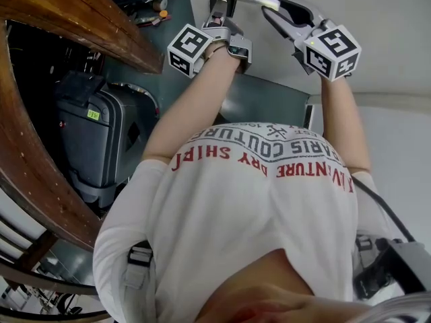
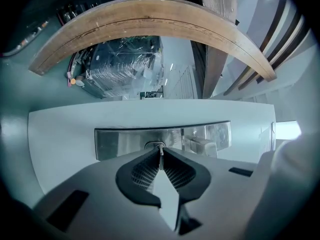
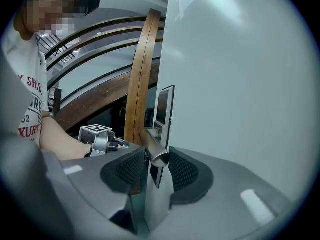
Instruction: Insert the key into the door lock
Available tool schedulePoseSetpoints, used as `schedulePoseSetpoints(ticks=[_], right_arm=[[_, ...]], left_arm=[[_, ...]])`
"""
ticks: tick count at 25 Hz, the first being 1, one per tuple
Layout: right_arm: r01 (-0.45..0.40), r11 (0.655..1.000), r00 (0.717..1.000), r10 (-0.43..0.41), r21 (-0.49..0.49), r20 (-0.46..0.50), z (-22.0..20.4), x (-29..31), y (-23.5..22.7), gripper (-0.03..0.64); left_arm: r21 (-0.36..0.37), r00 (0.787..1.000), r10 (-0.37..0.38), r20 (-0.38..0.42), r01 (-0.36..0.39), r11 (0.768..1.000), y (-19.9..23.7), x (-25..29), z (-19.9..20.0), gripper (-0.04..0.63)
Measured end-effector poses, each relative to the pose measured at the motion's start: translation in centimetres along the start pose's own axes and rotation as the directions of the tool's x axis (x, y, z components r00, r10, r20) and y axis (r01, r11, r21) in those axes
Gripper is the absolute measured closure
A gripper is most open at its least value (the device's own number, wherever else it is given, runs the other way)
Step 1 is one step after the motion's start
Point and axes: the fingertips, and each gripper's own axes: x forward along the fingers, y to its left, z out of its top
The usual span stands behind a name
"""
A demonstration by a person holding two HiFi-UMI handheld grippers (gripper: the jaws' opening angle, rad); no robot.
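Left gripper view: I am pinching the key between my left gripper's closed jaws, its tip meeting the lock cylinder at twelve o'clock.
Right gripper view: my right gripper is clamping the door handle.

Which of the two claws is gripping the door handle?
The right claw, clamped around the silver door handle; the left claw instead pinches a thin key at the lock plate.

You wear a white short-sleeved T-shirt with red and grey lettering. There is a grey webbing strap with a buckle at seven o'clock and a black cable at four. Your grey plastic left gripper at twelve o'clock and your right gripper at one each bear a white cube printed with black squares.
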Motion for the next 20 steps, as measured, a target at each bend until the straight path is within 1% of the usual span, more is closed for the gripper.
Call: schedulePoseSetpoints(ticks=[5,8,9,11,13,15,16,17,18,19,20], right_arm=[[0.002,1.000,1.000,-0.002,-0.001,0.002,-0.2,0.1,0.0,0.469],[0.023,1.000,1.000,-0.023,-0.012,0.003,-0.1,0.2,-0.1,0.469],[0.036,0.999,0.999,-0.036,-0.025,-0.004,-0.1,0.2,-0.2,0.468],[0.059,0.997,0.998,-0.060,-0.045,-0.012,0.2,-0.2,-0.3,0.468],[0.082,0.996,0.997,-0.082,-0.034,0.003,0.7,-1.2,-0.4,0.468],[0.084,0.996,0.996,-0.084,-0.020,0.025,1.4,-2.8,0.1,0.468],[0.072,0.997,0.997,-0.071,-0.018,0.028,1.6,-3.7,0.8,0.468],[0.051,0.999,0.998,-0.050,-0.018,0.023,1.7,-4.5,1.8,0.470],[0.021,1.000,1.000,-0.021,-0.014,0.016,1.6,-5.4,3.1,0.471],[-0.014,1.000,1.000,0.014,-0.005,0.008,1.4,-6.2,4.6,0.471],[-0.047,0.999,0.999,0.047,0.011,0.002,1.0,-7.1,6.0,0.494]], left_arm=[[0.003,1.000,-0.006,-0.015,0.006,1.000,0.2,0.1,-0.1,0.572],[-0.011,0.997,-0.059,-0.059,0.058,0.998,-0.1,0.1,-0.4,0.571],[-0.003,0.994,-0.070,-0.080,0.071,0.998,-0.3,0.0,-0.6,0.571],[0.048,0.990,-0.071,-0.118,0.078,0.996,-0.4,-0.5,-0.8,0.539],[0.119,0.987,-0.058,-0.153,0.076,0.990,-0.4,-1.8,-0.8,0.518],[0.202,0.978,-0.057,-0.202,0.099,0.974,-1.3,-3.7,-0.8,0.518],[0.250,0.968,-0.066,-0.241,0.128,0.960,-2.2,-4.9,-1.2,0.518],[0.310,0.954,-0.075,-0.290,0.168,0.936,-3.4,-6.3,-1.8,0.518],[0.383,0.936,-0.075,-0.344,0.213,0.899,-4.8,-8.0,-2.7,0.520],[0.468,0.917,-0.065,-0.394,0.261,0.844,-6.2,-9.8,-3.6,0.520],[0.560,0.900,-0.043,-0.433,0.306,0.770,-7.6,-11.7,-4.5,0.520]])
